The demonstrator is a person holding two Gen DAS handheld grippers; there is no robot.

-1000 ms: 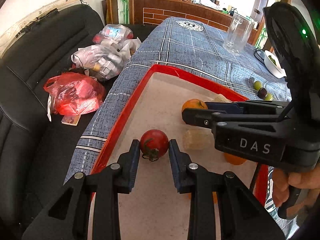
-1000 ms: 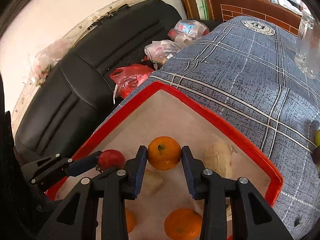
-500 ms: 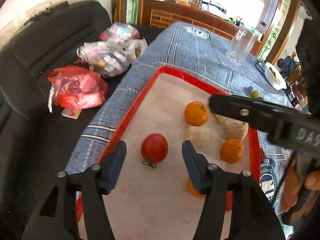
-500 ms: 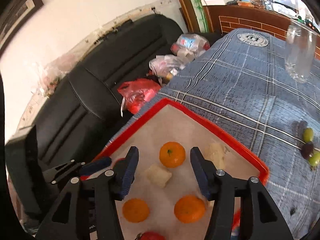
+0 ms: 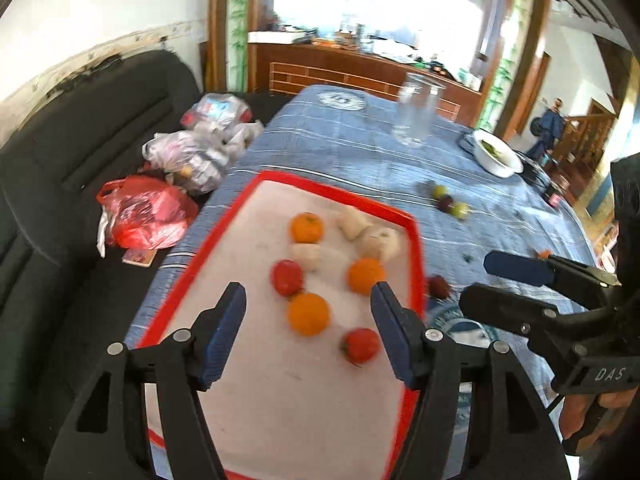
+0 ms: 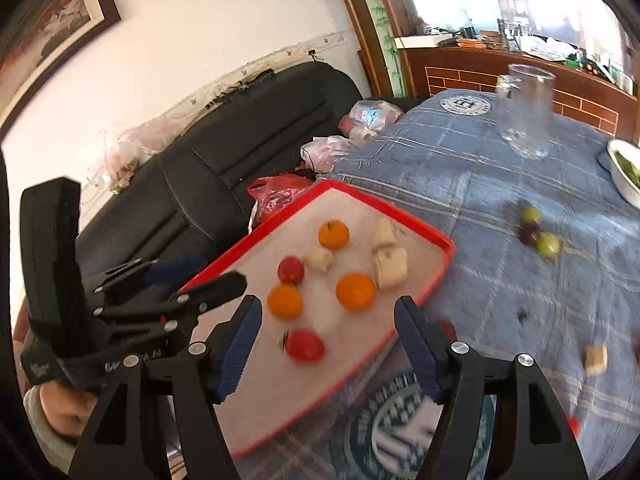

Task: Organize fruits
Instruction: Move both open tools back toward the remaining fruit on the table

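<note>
A red-rimmed tray (image 5: 416,248) (image 6: 444,252) lies on a blue plaid tablecloth. On it are three oranges (image 5: 309,314) (image 6: 355,291), two tomatoes (image 5: 286,277) (image 6: 305,345) and pale food chunks (image 5: 378,240) (image 6: 390,266). My left gripper (image 5: 307,334) is open and empty, raised above the tray's near part. My right gripper (image 6: 328,340) is open and empty above the tray's near right edge; it also shows in the left wrist view (image 5: 500,284).
Small green and dark fruits (image 5: 448,202) (image 6: 538,234) lie on the cloth beyond the tray. A glass jar (image 5: 416,114) and a white bowl (image 5: 496,154) stand further back. A black sofa (image 5: 60,168) with plastic bags (image 5: 148,212) is left of the table.
Both grippers have let go of their fruit, opened wide and pulled back and up from the tray. The tomato and orange stay on the tray.
</note>
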